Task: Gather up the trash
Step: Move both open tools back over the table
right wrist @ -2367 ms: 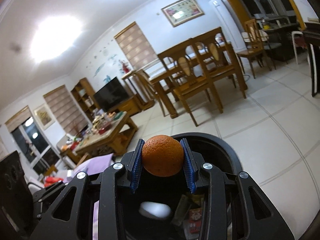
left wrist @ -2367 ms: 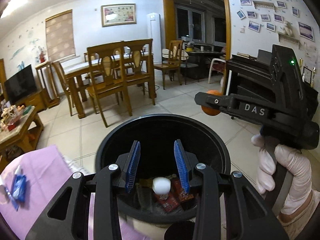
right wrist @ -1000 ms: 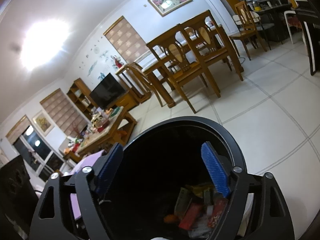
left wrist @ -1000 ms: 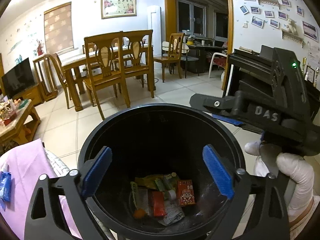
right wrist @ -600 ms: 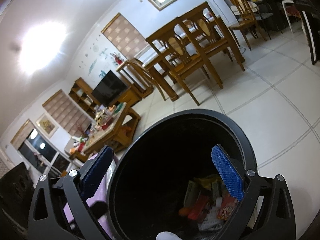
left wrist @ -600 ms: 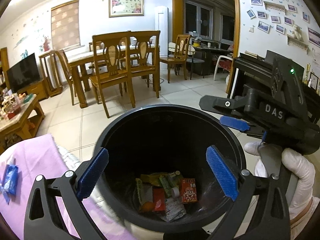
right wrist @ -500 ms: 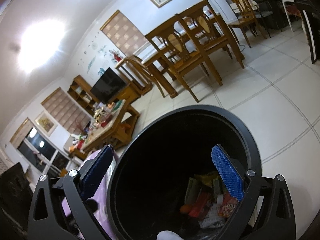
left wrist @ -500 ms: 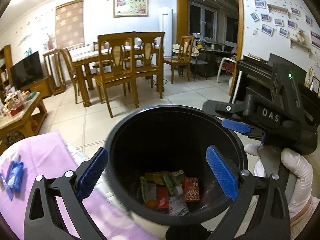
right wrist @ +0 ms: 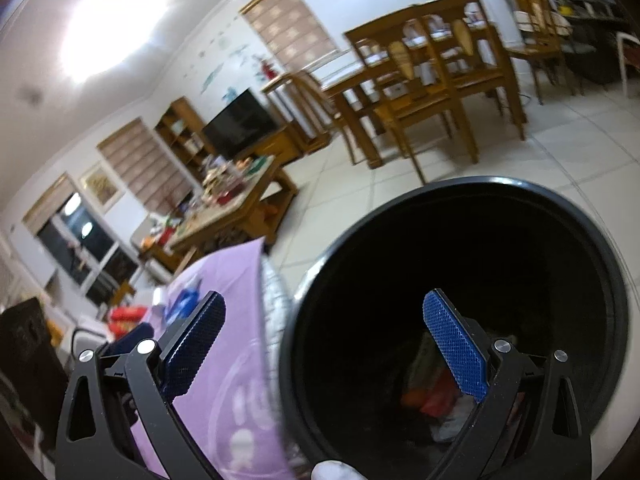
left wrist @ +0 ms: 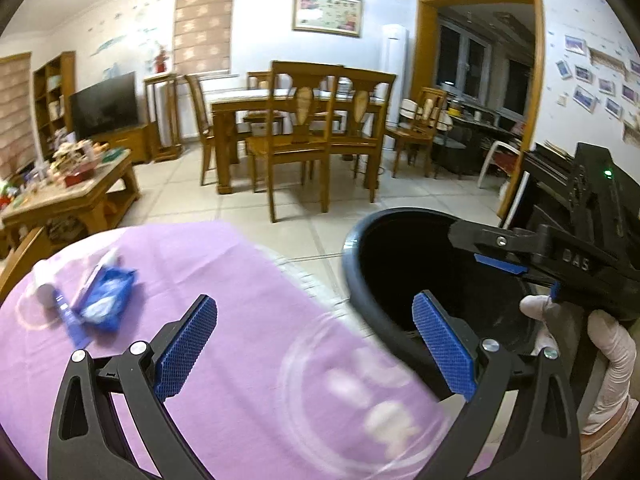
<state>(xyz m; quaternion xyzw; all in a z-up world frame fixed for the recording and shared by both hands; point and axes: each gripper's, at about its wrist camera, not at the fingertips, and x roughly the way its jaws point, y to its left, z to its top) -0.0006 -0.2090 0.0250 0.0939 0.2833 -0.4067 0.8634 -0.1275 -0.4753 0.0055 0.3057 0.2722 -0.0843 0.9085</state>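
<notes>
A tiled living room with a wooden dining set at the far side frames a near surface covered in a lilac cloth, and a black bin stands just beside its right edge. The left gripper hangs over the cloth with its blue fingers spread wide and nothing between them. The remaining trash lies to the far left of those fingers: a blue packet, with a white roll and a thin blue tube touching or just beside it. The packet's long axis seems to run from near-left to far-right, though blur makes this uncertain. The right gripper is likewise wide open and empty, straddling the bin's left rim, with wrappers and something orange dim at the bottom of the bin. The left hand looks the nearer to the cluster, so the next pick probably falls to it, reaching forward and leftward.
</notes>
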